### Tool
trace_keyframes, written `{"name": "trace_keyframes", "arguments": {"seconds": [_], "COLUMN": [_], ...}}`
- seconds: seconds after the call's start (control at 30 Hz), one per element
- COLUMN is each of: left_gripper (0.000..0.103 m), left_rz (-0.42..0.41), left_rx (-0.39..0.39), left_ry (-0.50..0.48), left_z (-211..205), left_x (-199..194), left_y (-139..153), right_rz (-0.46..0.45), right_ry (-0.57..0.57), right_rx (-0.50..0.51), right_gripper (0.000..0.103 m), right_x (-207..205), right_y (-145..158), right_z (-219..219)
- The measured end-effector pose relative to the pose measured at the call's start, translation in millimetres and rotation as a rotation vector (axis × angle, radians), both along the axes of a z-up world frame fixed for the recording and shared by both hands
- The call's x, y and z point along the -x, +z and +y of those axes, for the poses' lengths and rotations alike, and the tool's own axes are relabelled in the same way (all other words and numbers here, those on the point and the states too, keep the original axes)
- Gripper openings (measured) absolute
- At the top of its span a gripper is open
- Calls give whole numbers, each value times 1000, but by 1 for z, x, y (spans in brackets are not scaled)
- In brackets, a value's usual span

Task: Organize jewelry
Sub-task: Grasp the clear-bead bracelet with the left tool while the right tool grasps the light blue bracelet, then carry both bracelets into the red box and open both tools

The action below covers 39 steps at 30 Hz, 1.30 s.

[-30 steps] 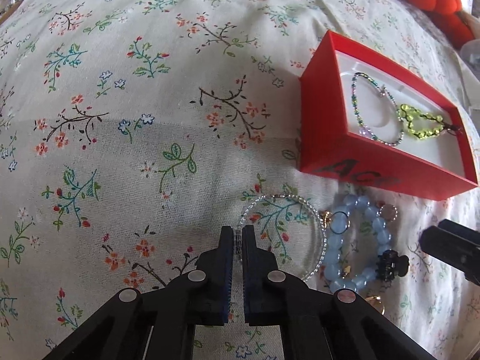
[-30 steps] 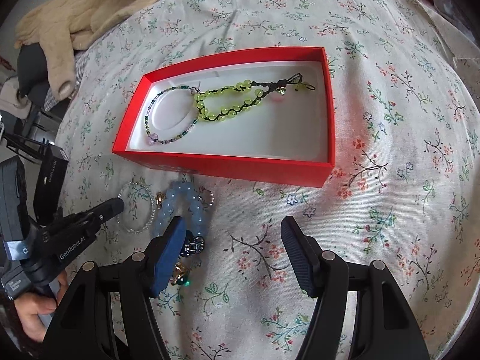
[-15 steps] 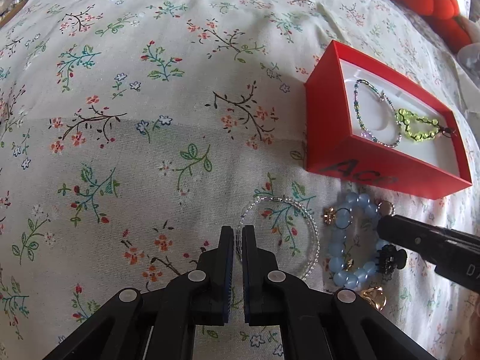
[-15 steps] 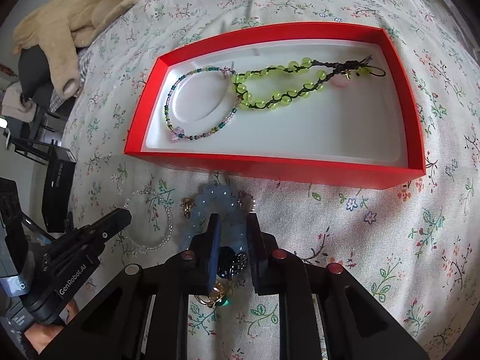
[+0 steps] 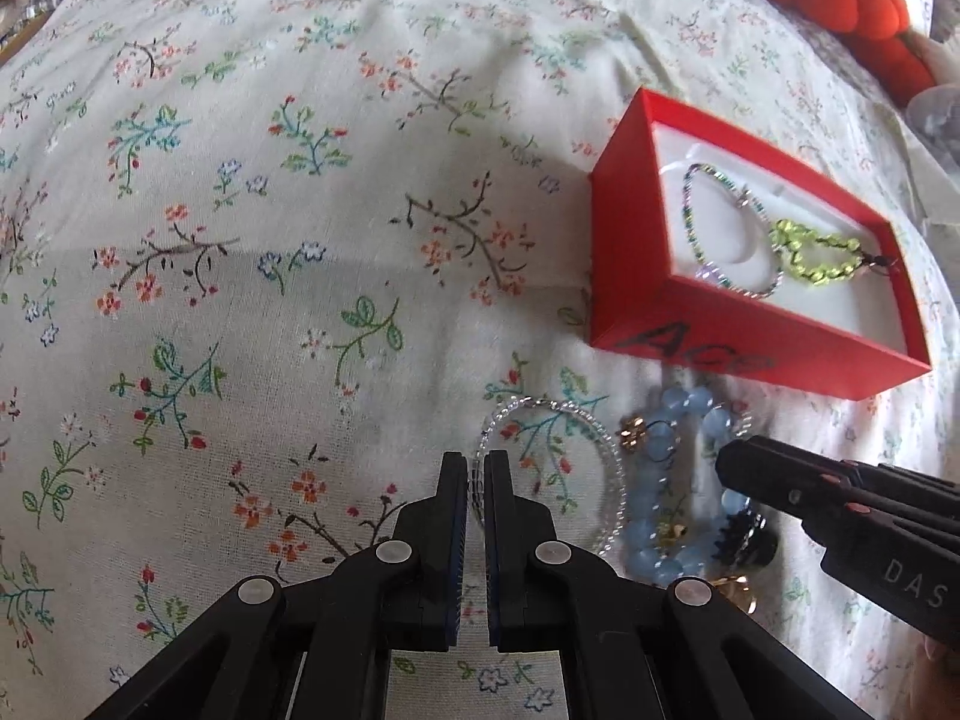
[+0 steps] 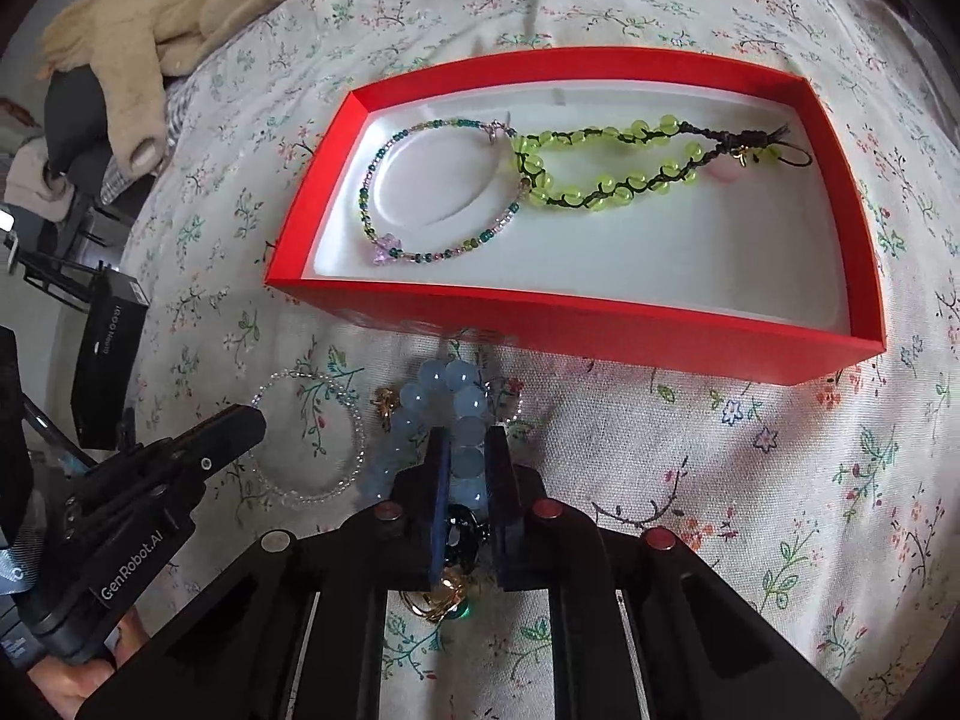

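Note:
A red box (image 6: 600,324) with a white lining holds a small multicolour bead bracelet (image 6: 432,192) and a yellow-green bead bracelet (image 6: 606,162); it also shows in the left wrist view (image 5: 744,342). In front of it on the floral cloth lie a clear bead bracelet (image 5: 552,468) (image 6: 312,438) and a pale blue bead bracelet (image 6: 444,408) (image 5: 660,498) with gold charms. My left gripper (image 5: 475,468) is shut on the clear bracelet's near edge. My right gripper (image 6: 468,450) is shut on the blue bracelet's beads.
A black hair claw (image 5: 744,540) and gold charms (image 6: 444,594) lie by the blue bracelet. A beige knit garment (image 6: 180,6) lies at the far left, an orange plush (image 5: 864,18) at the far right. A dark box (image 6: 108,360) stands off the bed edge.
My right gripper moved forward to the blue bracelet and closed from wide open onto its beads. My left gripper stayed shut on the clear bracelet, and its view pulled back a little.

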<state>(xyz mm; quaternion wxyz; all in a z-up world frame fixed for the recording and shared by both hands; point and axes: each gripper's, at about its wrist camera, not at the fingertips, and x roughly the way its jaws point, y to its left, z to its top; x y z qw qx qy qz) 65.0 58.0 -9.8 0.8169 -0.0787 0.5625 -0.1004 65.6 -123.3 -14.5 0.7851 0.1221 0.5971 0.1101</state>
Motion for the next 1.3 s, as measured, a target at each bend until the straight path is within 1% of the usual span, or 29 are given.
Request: {"name": "trace_keyframes", "arguments": {"seconds": [0.27,0.63,0.87,1.1,1.3], "left_gripper": [0,0,0,0,0], "left_rz": [-53,-123,-170,-206,-212], "left_rx": [44,109,180,242,344], "left_ry": [-8,-24,-43,-60,-81], "left_z": [-6,-15,-25,-46,-69], "left_x": [3,4,-4,-19,-34], "left_y": [23,53,69,79,81], "right_rz": [-51,-129,-186,-240,-265], "right_ry": [0,11,-18,-80,-130], "right_rx": [-69,-135,-167,-170,-178], "right_gripper": [12,12,12,12,12], "right_x": [8,21,20,10,3], "right_y": [29,67,91,109,118], "right_z": [-5,-12,-28,-53,-74]}}
